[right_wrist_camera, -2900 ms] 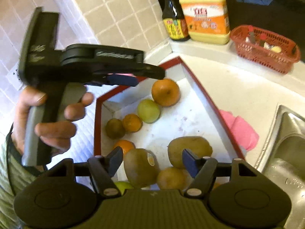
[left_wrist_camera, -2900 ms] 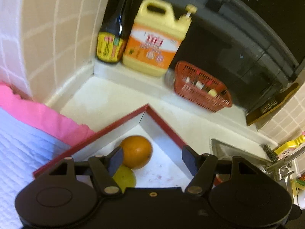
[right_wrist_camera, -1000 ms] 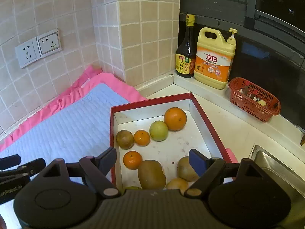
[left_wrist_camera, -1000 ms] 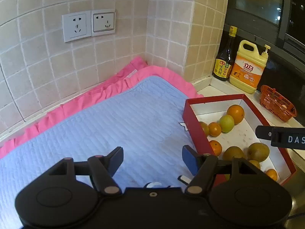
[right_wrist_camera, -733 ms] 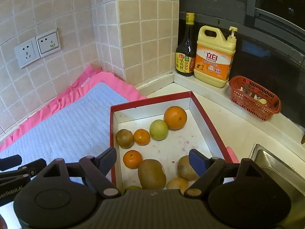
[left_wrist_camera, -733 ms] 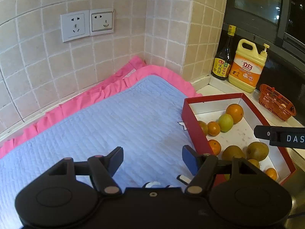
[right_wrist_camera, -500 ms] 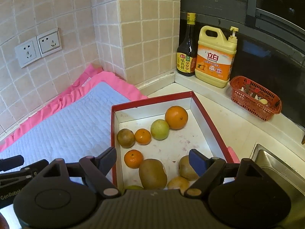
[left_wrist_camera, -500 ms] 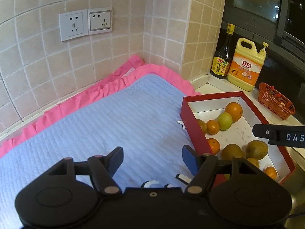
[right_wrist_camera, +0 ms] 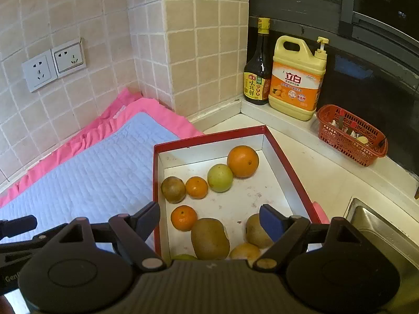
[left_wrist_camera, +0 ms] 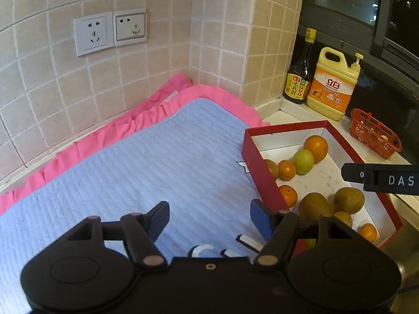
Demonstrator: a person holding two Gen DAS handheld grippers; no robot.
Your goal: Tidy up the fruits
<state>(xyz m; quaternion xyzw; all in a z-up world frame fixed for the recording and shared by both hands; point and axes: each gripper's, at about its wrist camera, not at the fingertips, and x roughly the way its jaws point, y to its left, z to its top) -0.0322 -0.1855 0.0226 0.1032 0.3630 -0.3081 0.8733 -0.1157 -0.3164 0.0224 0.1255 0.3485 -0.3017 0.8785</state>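
The red box (right_wrist_camera: 285, 167) runs lengthwise toward the soy bottle (right_wrist_camera: 258, 78); my left gripper (left_wrist_camera: 209, 216) and right gripper (right_wrist_camera: 209, 218) hover level, jaws apart, empty.

My box (right_wrist_camera: 288, 168) is red outside, white and speckled within. In it I see a large orange (right_wrist_camera: 242, 161), a pale green fruit (right_wrist_camera: 220, 177) and brown kiwis (right_wrist_camera: 210, 238). At centre left of the frame my mat (left_wrist_camera: 146, 172) is quilted light blue with a pink frill. The upper-left wall tiles (left_wrist_camera: 157, 60) are beige with white grout.
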